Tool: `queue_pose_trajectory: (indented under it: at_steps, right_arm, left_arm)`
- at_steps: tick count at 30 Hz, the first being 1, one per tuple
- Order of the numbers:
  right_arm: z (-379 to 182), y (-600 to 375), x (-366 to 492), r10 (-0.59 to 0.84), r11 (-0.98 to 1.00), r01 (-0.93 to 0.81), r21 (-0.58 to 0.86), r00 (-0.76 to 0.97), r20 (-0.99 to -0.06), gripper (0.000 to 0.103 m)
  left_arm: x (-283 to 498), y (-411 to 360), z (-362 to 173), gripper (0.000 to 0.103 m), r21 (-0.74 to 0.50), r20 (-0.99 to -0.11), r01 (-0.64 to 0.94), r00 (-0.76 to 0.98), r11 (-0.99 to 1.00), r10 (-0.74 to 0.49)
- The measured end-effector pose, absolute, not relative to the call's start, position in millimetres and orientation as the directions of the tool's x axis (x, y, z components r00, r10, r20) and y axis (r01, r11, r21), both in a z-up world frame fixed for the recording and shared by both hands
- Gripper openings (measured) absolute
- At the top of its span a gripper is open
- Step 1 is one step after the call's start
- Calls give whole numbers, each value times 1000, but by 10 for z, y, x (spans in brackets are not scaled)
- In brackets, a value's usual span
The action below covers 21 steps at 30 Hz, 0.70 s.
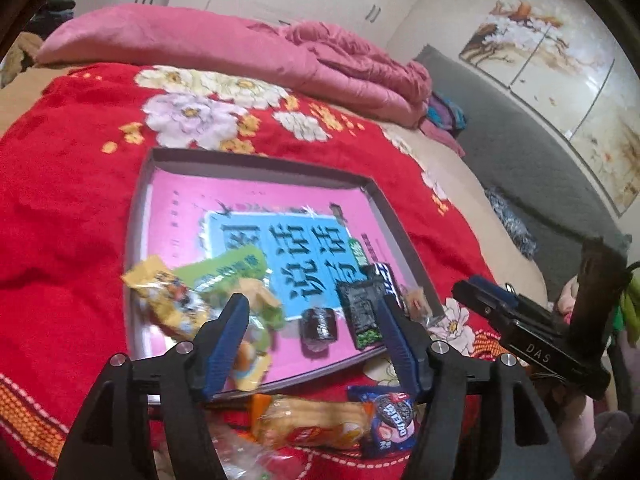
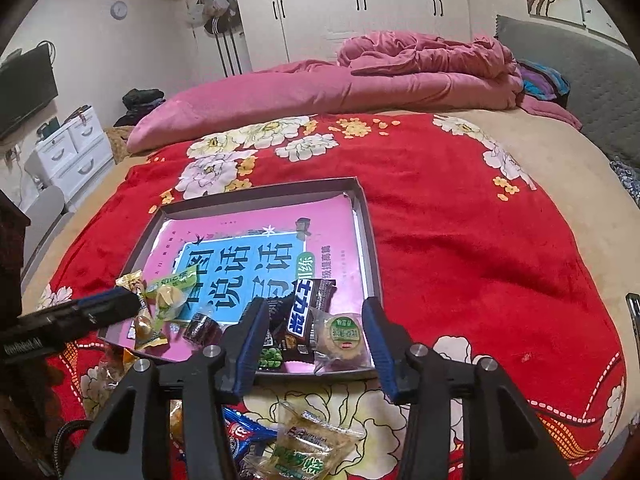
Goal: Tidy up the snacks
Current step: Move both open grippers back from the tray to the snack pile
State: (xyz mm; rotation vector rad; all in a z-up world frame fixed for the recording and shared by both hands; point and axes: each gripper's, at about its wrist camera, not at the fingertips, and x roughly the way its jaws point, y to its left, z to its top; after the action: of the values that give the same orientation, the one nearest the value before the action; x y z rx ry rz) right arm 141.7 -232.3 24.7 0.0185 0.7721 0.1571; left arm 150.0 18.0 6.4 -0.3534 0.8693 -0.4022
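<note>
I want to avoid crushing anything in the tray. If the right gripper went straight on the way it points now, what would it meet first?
Probably the black snack packet lying in the tray, between the open fingers of the right gripper; depth is hard to judge here.

blanket (image 2: 460, 240): plush red cloth, matt | tray (image 2: 370, 236): smooth grey card | book cover (image 2: 248, 224): glossy pink paper | snack wrappers (image 2: 304, 316): shiny plastic film (crinkled) | finger pads (image 1: 226, 344): ribbed blue rubber
</note>
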Motion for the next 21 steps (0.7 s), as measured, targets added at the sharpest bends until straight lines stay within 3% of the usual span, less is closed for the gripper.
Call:
queue_pose_trajectory:
  at_steps: [21]
  right_arm:
    - [362, -2323, 1261, 179, 983, -149, 103, 723, -667, 57]
  left_arm:
    - [1211, 401, 131, 71, -442, -671, 137, 605, 886, -428]
